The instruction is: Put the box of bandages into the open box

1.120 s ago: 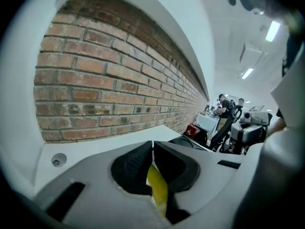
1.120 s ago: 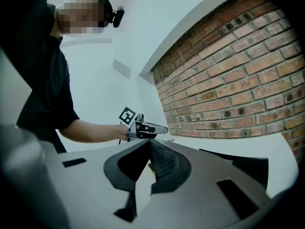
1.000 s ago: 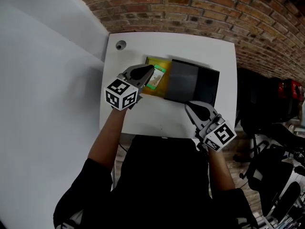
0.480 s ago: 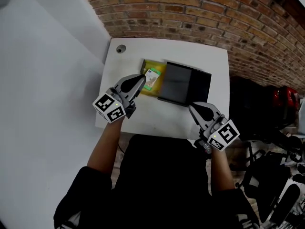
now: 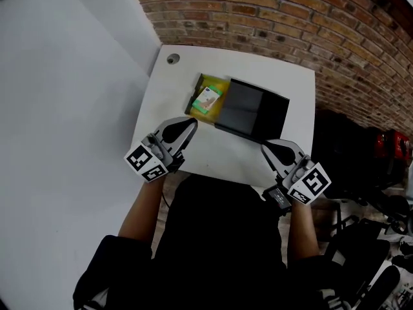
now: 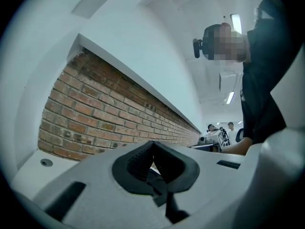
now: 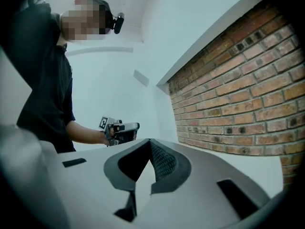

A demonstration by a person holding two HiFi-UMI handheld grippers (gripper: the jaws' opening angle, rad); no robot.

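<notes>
Seemingly done: the box of bandages (image 5: 207,100) lies in the open box (image 5: 221,88) ahead of the left gripper (image 5: 190,123); it and the right gripper (image 5: 266,146), both pressed together and empty, need only rest.

Bare table (image 5: 226,155) strip lying open between left gripper (image 5: 191,123), right gripper (image 5: 266,146) and boxes; black box (image 5: 253,110) sitting against yellow open box's (image 5: 221,85) right side, blocking approach there; box of bandages (image 5: 207,99) filling part of yellow open box; brick wall (image 5: 290,24) closing far edge; white wall (image 5: 64,82) running along left edge.
</notes>
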